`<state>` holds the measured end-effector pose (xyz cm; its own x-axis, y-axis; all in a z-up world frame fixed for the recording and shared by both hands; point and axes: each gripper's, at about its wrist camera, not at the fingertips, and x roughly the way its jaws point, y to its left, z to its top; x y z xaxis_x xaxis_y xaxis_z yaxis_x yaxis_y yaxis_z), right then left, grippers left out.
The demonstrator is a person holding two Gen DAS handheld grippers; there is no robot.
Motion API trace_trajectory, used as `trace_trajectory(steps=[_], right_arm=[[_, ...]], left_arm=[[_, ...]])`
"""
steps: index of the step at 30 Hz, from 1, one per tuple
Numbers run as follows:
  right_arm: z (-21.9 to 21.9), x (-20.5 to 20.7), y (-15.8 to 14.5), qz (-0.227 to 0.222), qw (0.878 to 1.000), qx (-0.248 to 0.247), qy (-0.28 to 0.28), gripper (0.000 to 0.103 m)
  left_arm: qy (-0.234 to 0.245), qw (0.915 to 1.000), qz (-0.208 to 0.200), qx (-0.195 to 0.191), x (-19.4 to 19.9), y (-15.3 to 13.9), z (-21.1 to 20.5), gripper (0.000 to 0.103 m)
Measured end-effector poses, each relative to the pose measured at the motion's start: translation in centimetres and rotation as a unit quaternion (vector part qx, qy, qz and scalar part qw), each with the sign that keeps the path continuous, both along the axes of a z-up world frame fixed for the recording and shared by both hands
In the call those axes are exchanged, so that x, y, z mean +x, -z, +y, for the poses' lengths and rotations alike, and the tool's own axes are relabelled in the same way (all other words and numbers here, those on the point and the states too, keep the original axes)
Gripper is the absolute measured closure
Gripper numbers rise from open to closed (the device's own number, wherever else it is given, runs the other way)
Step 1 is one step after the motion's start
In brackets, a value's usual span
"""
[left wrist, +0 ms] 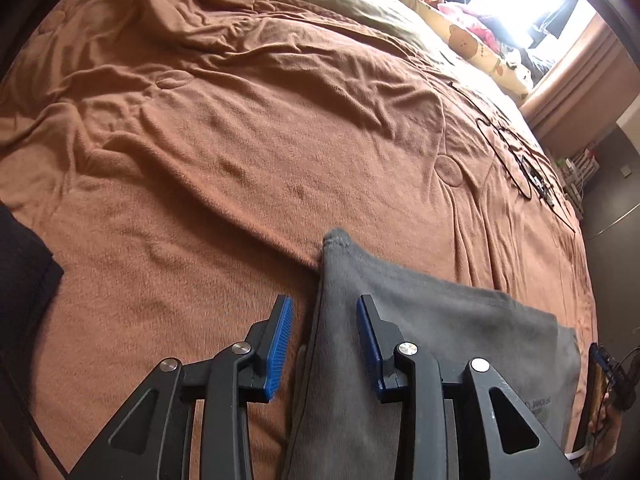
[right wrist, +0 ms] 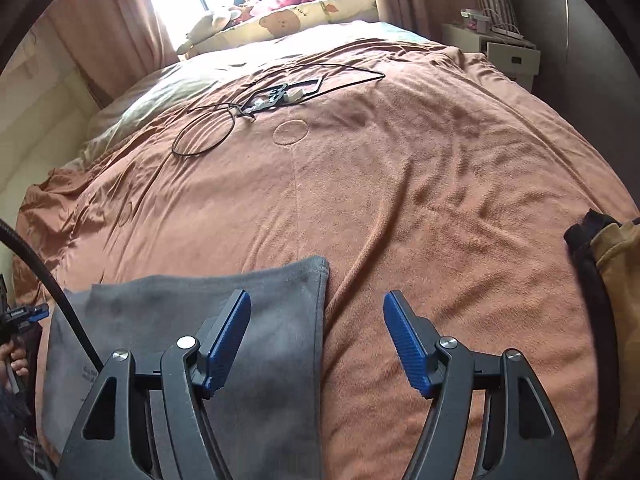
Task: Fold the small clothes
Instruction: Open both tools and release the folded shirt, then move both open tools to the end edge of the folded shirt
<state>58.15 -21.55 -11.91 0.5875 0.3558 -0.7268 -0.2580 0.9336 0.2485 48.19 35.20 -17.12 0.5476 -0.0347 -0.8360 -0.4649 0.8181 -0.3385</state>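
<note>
A grey garment [left wrist: 460, 328] lies folded flat on the brown blanket [left wrist: 240, 160], with a raised corner pointing away from me. My left gripper [left wrist: 325, 304] is open just above the garment's left edge, with cloth showing in the gap and nothing gripped. In the right wrist view the same grey garment [right wrist: 280, 312] lies at lower left. My right gripper [right wrist: 317, 300] is open over its right edge, the left finger [right wrist: 224, 344] above the cloth and the right finger [right wrist: 408, 344] above bare blanket [right wrist: 400, 200].
A black cable loop with a small device [right wrist: 276, 96] lies further up the bed. Dark and mustard clothes [right wrist: 608, 248] sit at the right edge. A black cloth [left wrist: 20, 280] lies at far left. Pillows, curtains and a bright window stand beyond; a white nightstand [right wrist: 504, 48] is at right.
</note>
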Motion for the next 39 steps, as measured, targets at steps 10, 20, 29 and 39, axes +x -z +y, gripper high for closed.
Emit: trace_trajectory(steps=[10,20,29,39], right_arm=[[-0.8,-6.3,-0.1,0.028,0.999,-0.014,-0.025,0.036],[-1.5,-12.3,1.4,0.045,0.997,-0.047,-0.04,0.036],[-2.0,-17.1,2.6,0.055,0.995,-0.074,-0.041,0.036],[-2.8,-21.5,4.5,0.065,0.991,-0.111,-0.04,0.036]], left_arm=[[0.021,0.9996,0.013,-0.01,-6.7,0.1,-3.8,0.068],[0.033,0.9979,0.052,-0.02,-12.9,2.1,-6.2,0.068],[0.029,0.9974,0.059,-0.032,-18.4,3.4,-7.4,0.068],[0.045,0.9969,0.064,-0.009,-22.5,3.7,-9.1,0.068]])
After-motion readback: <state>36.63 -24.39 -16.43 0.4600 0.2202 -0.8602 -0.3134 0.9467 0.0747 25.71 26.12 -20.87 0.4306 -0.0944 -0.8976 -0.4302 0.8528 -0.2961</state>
